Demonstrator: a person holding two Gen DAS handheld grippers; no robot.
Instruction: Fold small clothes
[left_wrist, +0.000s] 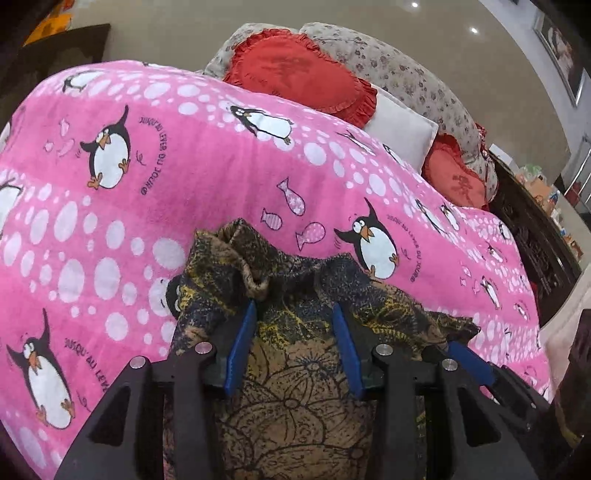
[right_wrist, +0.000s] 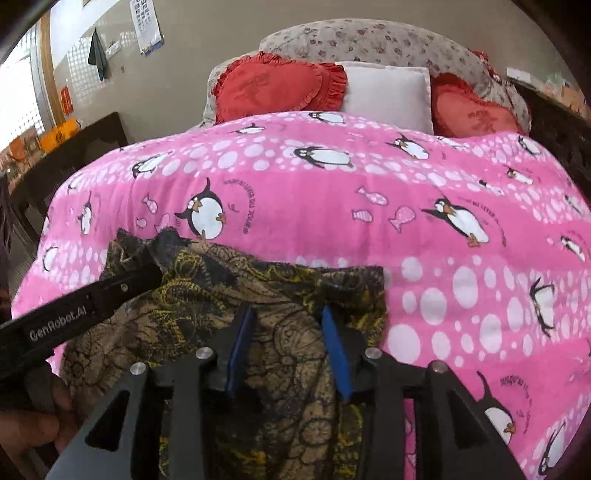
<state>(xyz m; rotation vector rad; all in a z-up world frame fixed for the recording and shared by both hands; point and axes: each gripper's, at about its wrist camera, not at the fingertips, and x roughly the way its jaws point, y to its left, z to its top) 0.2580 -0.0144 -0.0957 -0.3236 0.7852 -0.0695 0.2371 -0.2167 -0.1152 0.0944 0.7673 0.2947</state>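
Left wrist view: a pink penguin blanket (left_wrist: 207, 177) covers the bed, red heart cushions (left_wrist: 299, 74) at its head; the patterned garment (left_wrist: 295, 362) lies rumpled beneath the left gripper (left_wrist: 295, 314), whose blue fingers stand apart over the cloth, clamping nothing visible.

Right wrist view: beige wall (right_wrist: 184, 66) and calendar (right_wrist: 147, 26) behind the bed; the garment's long axis runs roughly toward the camera; the right gripper (right_wrist: 286, 314) is likewise spread open above it.

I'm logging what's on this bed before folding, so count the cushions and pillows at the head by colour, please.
Red heart cushions: 2, one left, one right
White pillow: 1
Floral pillow: 1, behind them
Total: 4
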